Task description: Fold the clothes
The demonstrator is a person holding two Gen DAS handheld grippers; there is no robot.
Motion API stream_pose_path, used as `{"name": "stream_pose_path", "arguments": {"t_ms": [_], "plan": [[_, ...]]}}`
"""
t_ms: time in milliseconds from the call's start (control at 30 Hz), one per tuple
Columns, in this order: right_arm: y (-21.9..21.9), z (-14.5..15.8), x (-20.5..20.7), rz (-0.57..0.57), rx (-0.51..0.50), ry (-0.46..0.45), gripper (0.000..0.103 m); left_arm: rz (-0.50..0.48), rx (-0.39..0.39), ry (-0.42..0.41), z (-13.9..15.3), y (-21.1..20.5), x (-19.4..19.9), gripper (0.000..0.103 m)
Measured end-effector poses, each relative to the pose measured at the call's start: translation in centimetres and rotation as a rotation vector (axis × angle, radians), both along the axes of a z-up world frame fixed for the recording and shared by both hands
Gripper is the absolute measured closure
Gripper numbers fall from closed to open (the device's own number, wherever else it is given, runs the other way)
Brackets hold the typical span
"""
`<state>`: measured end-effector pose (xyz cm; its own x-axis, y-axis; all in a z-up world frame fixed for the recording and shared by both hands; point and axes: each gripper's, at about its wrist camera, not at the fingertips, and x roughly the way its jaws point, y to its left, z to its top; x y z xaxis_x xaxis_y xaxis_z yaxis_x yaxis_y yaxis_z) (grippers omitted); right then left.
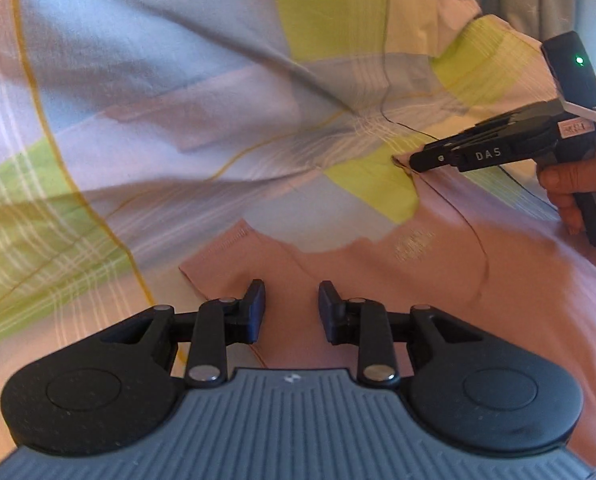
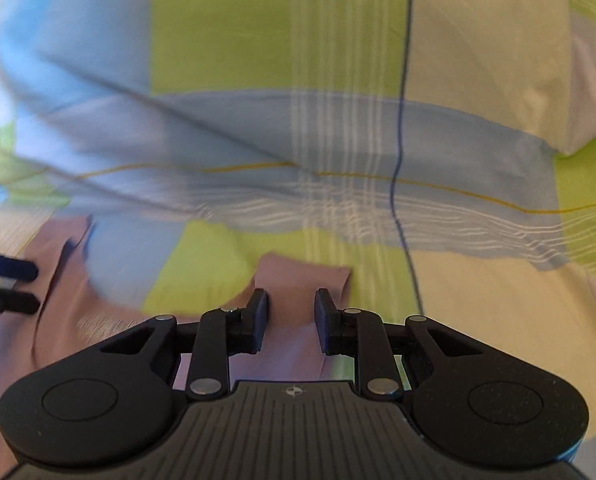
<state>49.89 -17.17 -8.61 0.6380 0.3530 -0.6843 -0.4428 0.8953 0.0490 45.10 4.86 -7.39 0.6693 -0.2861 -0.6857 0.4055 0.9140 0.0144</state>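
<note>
Both grippers, left (image 1: 291, 312) and right (image 2: 291, 320), gape over the pink shirt's (image 1: 377, 300) shoulders; pinch each corner squarely before lifting.

The pink garment (image 1: 377, 300) looks like soft matt knit cloth. The checked bedsheet (image 1: 178, 100) is smooth woven cotton, a bit creased. The left gripper (image 1: 290, 312) is matt black plastic with shiny metal rivets and a ribbed grey base.
</note>
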Motion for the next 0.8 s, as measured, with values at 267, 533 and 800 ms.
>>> {"name": "stream_pose_path", "arguments": {"t_ms": [267,533,800], "plan": [[-2.0,1.6,-2.3,-0.087,0.1,-0.034,0.079,0.066,-0.077,-0.032,1.6,1.6,-2.1,0.078],[-2.8,0.7,-9.6,0.008,0.012,0.005,0.077,0.032,-0.062,-0.006,1.2,1.0,-0.8,0.078],[-1.9,-0.3,-8.6,0.02,0.009,0.008,0.077,0.078,-0.09,0.011,-0.4,0.9,3.3,0.085]]}}
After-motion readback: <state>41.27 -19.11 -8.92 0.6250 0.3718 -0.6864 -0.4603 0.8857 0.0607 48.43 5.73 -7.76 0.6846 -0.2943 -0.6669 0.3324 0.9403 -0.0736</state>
